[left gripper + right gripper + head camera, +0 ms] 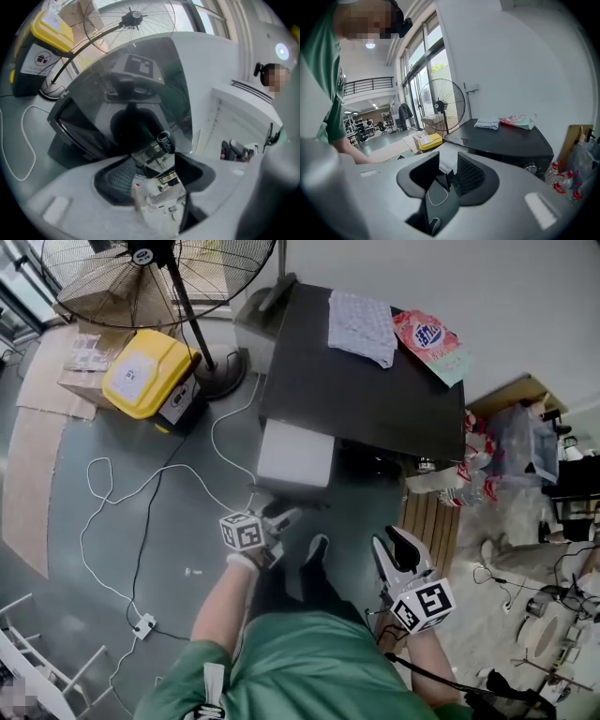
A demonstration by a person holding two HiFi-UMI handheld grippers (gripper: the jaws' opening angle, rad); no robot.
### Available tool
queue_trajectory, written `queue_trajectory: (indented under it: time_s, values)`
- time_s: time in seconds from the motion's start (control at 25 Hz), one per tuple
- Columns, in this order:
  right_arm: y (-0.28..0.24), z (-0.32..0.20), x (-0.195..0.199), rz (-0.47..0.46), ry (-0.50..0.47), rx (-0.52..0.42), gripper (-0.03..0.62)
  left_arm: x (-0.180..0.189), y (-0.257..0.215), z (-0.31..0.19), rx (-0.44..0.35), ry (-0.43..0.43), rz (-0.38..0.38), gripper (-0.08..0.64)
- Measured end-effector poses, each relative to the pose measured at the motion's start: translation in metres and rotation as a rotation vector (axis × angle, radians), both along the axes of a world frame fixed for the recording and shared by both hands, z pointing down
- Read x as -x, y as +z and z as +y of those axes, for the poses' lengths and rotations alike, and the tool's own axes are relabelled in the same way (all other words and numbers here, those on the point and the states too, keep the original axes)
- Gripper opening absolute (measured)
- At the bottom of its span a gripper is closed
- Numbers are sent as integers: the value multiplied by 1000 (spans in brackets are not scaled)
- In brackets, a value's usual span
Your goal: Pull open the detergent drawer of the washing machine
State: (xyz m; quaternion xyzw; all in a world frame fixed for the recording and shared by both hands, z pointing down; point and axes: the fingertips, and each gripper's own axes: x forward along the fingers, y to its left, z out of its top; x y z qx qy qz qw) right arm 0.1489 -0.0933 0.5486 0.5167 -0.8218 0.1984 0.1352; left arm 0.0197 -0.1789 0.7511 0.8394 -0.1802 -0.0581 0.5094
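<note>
**Drawer stands out from the machine, left fingers on its front**

The dark washing machine (375, 399) stands against the wall. Its detergent drawer (295, 454) is pulled out from the front at the machine's left corner and shows as a pale grey block over the floor. The left gripper (279, 517) is level at the near end of the drawer. Its fingers are clenched on the glossy dark front of the drawer, which fills the left gripper view and mirrors the marker cube. The right gripper (396, 545) hangs in the air beside the machine's front, well apart from the drawer and tilted a little downward. Its fingers are released, with nothing between them; only the floor shows through the gap.

On top of the machine lie a folded cloth (361, 326) and, just beside it, a pink detergent bag (431, 343). To the left of the machine stand a large fan (155, 277) and a yellow box (148, 371). A white cable (141, 488) runs over the floor.
</note>
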Motion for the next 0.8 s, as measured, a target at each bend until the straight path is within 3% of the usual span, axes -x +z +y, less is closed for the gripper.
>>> queue_trajectory:
  time_s: [0.2, 0.44, 0.8]
  values:
    - [-2, -3, 4, -2, -18, -7, 117, 7, 7, 16, 6, 3, -38, 263]
    - [-12, -18, 3, 1, -22, -23, 117, 8, 16, 20, 31, 1, -143, 285]
    - [-21, -55, -25, 13, 68, -70, 117, 29, 1, 28, -28, 80, -301, 302]
